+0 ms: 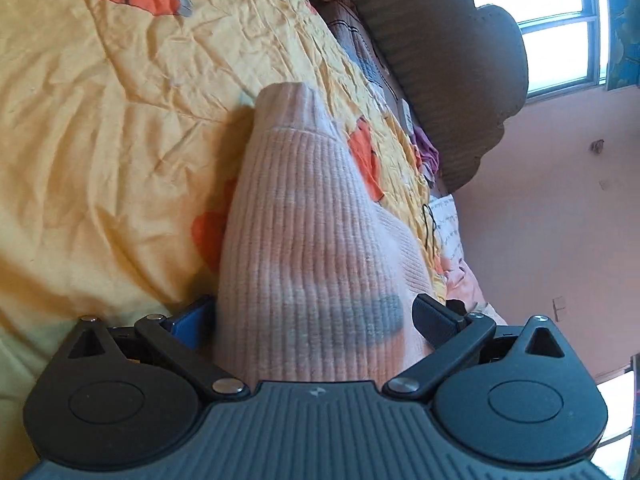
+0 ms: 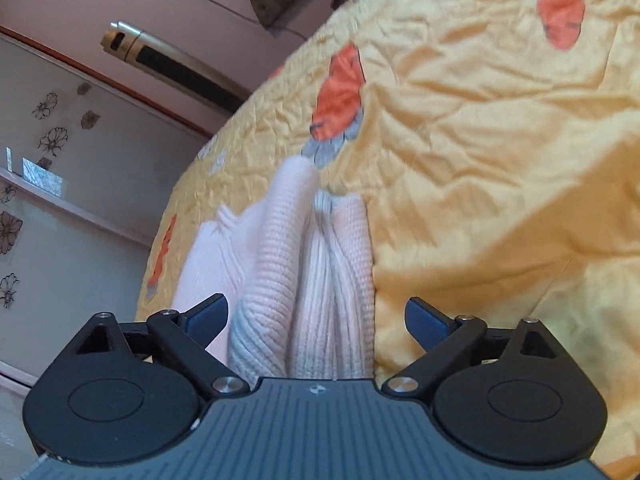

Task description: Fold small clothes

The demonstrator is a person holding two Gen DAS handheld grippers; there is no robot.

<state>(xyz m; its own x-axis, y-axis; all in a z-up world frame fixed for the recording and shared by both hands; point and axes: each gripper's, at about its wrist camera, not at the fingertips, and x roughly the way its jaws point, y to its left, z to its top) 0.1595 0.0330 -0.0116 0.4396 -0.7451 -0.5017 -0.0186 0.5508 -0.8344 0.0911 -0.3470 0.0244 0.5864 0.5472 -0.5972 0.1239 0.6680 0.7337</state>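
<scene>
Between the fingers of the left gripper [image 1: 316, 320], close to the lens, lies a pale pink ribbed knit garment [image 1: 304, 224]. Its fabric fills the whole gap and runs back under the gripper's body. The jaws stand wide, with one blue pad [image 1: 192, 316] at the cloth's left edge and one dark pad [image 1: 434, 320] at its right edge, but whether they press on the knit or only flank it cannot be told. A grey patch marks the cloth near the right pad, and farther out the knit ends in a smoother banded hem that lies on a yellow quilted bedspread [image 1: 100, 120] printed with orange shapes. Beyond the bedspread rise a dark brown headboard [image 1: 452, 72], a pink wall and a bright window [image 1: 560, 28].

Seen from the right wrist, the right gripper [image 2: 316, 316] also stands wide. The same garment [image 2: 304, 272] is bunched in upright folds between its fingers, nearer the left finger [image 2: 208, 316], while the right finger [image 2: 426, 318] stands clear of the cloth with bare yellow bedspread [image 2: 480, 160] behind it. More of the pale knit spreads flat to the left. Farther off stand a gold and black column-shaped appliance [image 2: 160, 60] by the pink wall and pale panels with dark flower patterns [image 2: 52, 136].
</scene>
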